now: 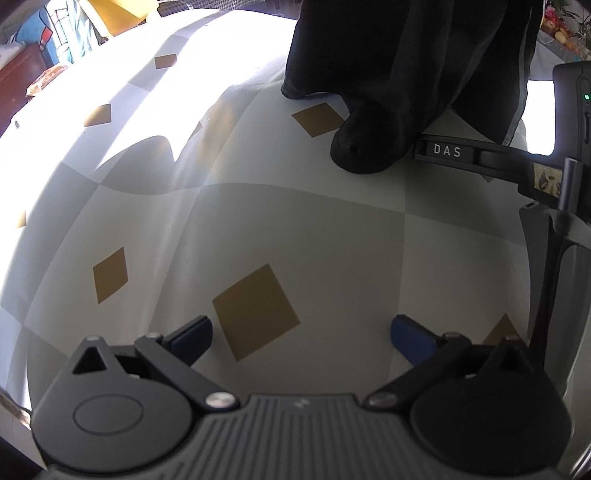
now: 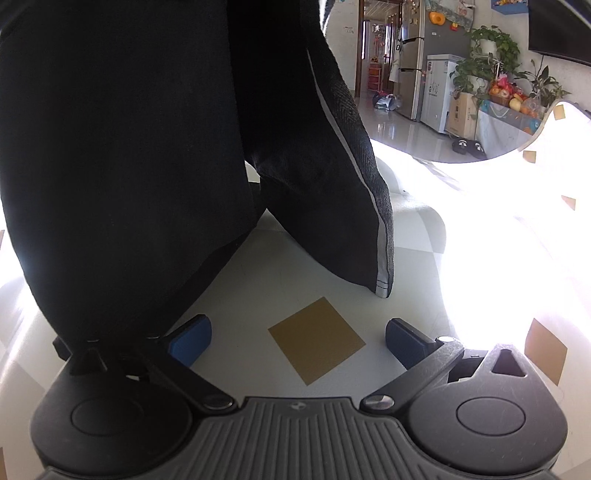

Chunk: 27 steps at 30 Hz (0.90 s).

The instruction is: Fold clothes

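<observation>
A black garment (image 1: 399,74) with a pale side stripe hangs down from above, and its lowest fold touches the checked tablecloth (image 1: 295,229). What holds it up is out of view. My left gripper (image 1: 301,338) hovers open over the cloth, well short of the garment, with nothing between its blue pads. In the right wrist view the same garment (image 2: 129,147) fills the left and centre and drapes over the left linkage of my right gripper (image 2: 298,341). That gripper is open, with only a tan diamond of the tablecloth (image 2: 413,280) showing between its pads. One of its fingers (image 1: 447,150) lies beside the garment's low fold.
The white and grey tablecloth with tan diamonds covers the whole surface, with strong sun glare at the far side. A blue cloth (image 1: 62,33) and wooden furniture (image 1: 18,74) lie beyond its left edge. A fridge (image 2: 413,55), plants, fruit and slippers (image 2: 467,146) stand in the room behind.
</observation>
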Available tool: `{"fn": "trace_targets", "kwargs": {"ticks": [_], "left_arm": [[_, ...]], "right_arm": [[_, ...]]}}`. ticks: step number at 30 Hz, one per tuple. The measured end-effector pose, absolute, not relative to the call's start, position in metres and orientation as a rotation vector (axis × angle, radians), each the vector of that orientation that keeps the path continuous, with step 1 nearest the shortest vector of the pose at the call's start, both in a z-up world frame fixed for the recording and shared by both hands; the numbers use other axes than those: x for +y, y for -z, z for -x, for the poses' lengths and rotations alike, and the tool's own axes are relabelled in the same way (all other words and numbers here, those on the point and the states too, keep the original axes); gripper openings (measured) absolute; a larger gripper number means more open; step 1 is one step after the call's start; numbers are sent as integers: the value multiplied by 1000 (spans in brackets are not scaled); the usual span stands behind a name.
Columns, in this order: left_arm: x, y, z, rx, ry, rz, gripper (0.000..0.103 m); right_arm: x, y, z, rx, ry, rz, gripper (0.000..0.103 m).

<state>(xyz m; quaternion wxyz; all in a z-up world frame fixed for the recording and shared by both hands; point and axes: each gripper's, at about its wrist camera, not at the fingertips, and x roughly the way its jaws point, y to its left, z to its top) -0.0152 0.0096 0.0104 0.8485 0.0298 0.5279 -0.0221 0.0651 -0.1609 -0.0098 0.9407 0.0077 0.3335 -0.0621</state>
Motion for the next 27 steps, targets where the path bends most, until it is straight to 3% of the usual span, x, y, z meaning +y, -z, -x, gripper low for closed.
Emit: {"fn": "trace_targets", "kwargs": {"ticks": [27], "left_arm": [[5,-19,24,1095,47,-108,103]], "right_arm": [[-161,10,-65,680,127,-15,101]]}}
